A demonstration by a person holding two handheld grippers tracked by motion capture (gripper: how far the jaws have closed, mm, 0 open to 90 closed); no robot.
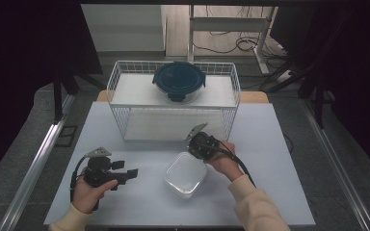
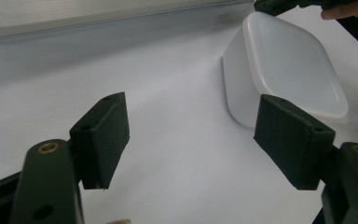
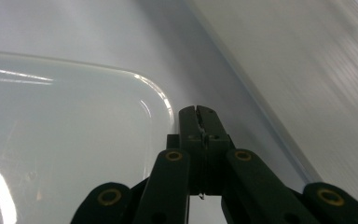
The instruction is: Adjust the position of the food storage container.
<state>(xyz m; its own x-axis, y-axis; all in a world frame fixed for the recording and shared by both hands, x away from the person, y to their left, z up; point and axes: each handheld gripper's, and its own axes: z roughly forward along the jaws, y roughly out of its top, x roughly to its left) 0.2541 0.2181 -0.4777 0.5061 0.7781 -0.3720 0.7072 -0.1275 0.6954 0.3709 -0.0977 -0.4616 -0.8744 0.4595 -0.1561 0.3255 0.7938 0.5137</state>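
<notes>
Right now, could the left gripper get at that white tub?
Probably yes. The left gripper is open and points toward the white tub, with bare table between them. The right gripper, shut, sits at the tub's far corner.

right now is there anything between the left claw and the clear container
Nothing: bare white table separates the open left claw from the clear container, seen in the left gripper view.
</notes>
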